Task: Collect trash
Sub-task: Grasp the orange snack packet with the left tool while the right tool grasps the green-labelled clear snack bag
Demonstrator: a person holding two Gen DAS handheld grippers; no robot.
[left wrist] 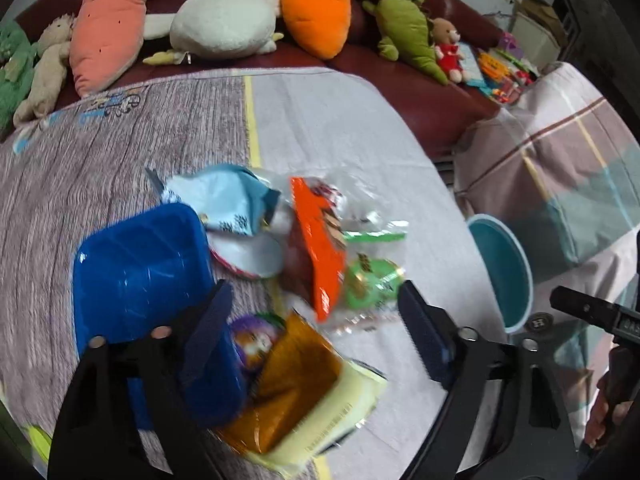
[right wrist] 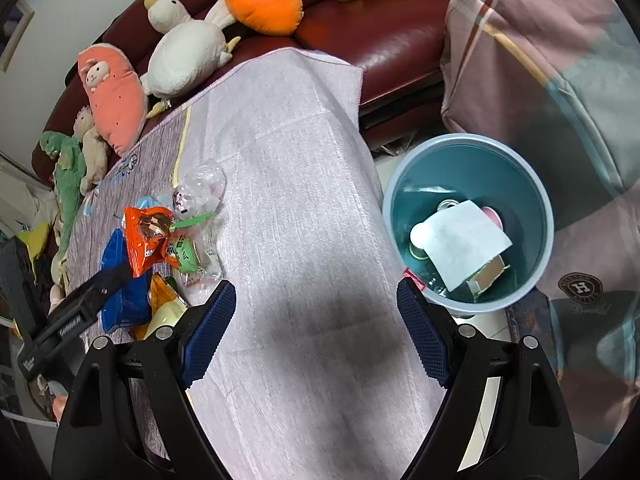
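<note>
A heap of wrappers lies on the cloth-covered table: a light blue bag (left wrist: 236, 204), an orange packet (left wrist: 320, 248), a green wrapper (left wrist: 372, 280) and a brown-and-yellow packet (left wrist: 296, 392), all beside a blue plastic tray (left wrist: 140, 264). My left gripper (left wrist: 314, 312) hangs open just above the heap, its pads touching nothing. My right gripper (right wrist: 316, 304) is open and empty over bare cloth, to the right of the same heap, where the orange packet (right wrist: 148, 236) shows. The teal bin (right wrist: 460, 168) stands on the floor past the table's right edge, holding white paper, cardboard and cans.
A dark red sofa (right wrist: 360, 32) behind the table carries plush toys, among them an orange carrot (left wrist: 316, 12) and a white goose (left wrist: 224, 20). A striped blanket (right wrist: 540, 60) covers the seat to the right of the bin (left wrist: 500, 272). A hand grips the left tool (right wrist: 72, 320).
</note>
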